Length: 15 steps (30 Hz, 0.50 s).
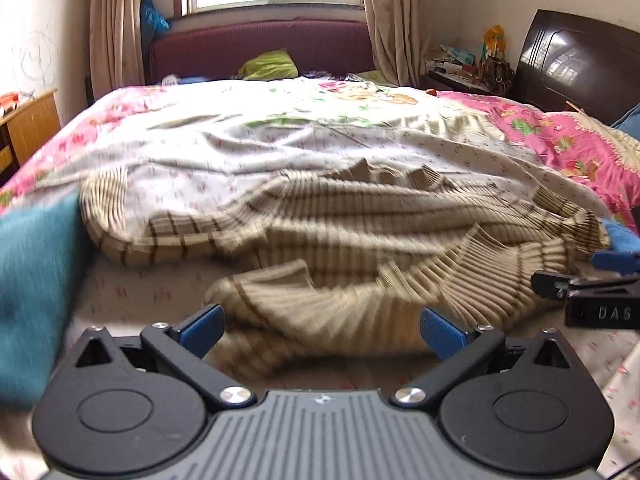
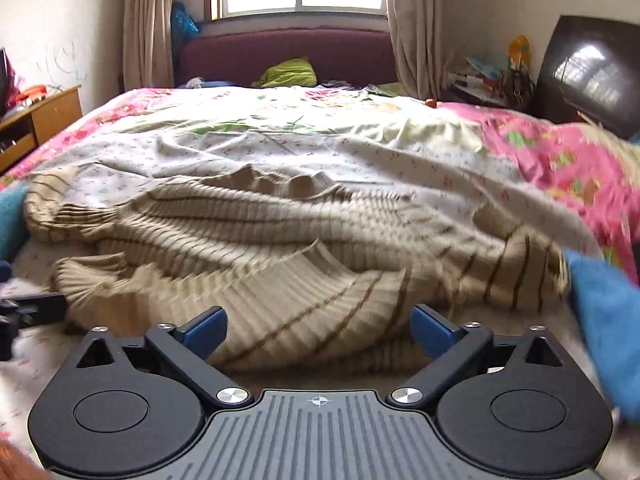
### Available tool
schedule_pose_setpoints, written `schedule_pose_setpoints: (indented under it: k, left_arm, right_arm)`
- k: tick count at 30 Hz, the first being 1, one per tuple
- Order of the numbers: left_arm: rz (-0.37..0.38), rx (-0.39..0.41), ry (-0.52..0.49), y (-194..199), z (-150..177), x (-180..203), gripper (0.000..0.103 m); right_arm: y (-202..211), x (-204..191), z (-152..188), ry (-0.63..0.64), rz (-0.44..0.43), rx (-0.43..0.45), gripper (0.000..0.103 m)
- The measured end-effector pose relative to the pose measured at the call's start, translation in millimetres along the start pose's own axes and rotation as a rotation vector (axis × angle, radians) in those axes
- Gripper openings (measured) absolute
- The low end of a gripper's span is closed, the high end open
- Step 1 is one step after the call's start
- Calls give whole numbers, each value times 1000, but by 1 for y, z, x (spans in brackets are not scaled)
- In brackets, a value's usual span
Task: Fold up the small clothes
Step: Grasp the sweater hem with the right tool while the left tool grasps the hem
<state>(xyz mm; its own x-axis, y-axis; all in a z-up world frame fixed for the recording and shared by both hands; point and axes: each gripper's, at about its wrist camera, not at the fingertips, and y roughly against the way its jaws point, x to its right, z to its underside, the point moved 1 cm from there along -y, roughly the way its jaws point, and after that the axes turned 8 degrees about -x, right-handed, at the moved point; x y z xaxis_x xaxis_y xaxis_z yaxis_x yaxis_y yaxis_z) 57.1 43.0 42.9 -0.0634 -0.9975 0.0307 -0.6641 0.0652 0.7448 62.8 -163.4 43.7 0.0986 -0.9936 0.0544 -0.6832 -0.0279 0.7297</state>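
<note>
A beige ribbed sweater with thin brown stripes [image 1: 340, 236] lies rumpled across the near part of the bed, its collar toward the far side. In the right wrist view the same sweater [image 2: 280, 248] spreads from left to right. My left gripper [image 1: 322, 330] stands open just above the sweater's near hem, and the cloth shows between its blue pads without being pinched. My right gripper [image 2: 318, 330] is open too, wide apart over the near folds of the sweater. The right gripper's fingers [image 1: 612, 260] show at the right edge of the left wrist view.
A teal garment [image 1: 36, 288] lies at the left and a blue cloth [image 2: 608, 320] at the right. The bed [image 1: 280, 128] carries a floral sheet and a pink quilt. A wooden desk [image 1: 28, 124], a dark headboard [image 1: 580, 60] and a cluttered nightstand [image 1: 468, 68] surround it.
</note>
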Motion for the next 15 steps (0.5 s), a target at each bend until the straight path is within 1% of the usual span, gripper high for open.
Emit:
schedule_pose_setpoints:
  k: [4, 6, 10, 11, 13, 14, 15]
  left_arm:
    - [-1, 4, -49, -23, -16, -9, 103]
    - [14, -12, -73, -37, -21, -15, 103]
    - [14, -45, -87, -58, -29, -26, 103]
    - [29, -49, -85, -61, -31, -30, 103]
    - [59, -65, -85, -66, -30, -33, 103]
    - [67, -80, -91, -70, -29, -35, 103]
    - [70, -95, -98, -74, -27, -37, 103]
  right_arm:
    - [-32, 12, -22, 34, 8, -34, 94]
    - [-47, 15, -29, 59, -10, -55, 94]
    - [-74, 18, -41, 111, -50, -86, 93]
    - [-81, 19, -43, 118, -63, -101, 93]
    - [-93, 21, -44, 121, -106, -144, 86]
    - [-98, 21, -44, 118, -129, -166, 84]
    - [-102, 22, -43, 116, -151, -184, 80]
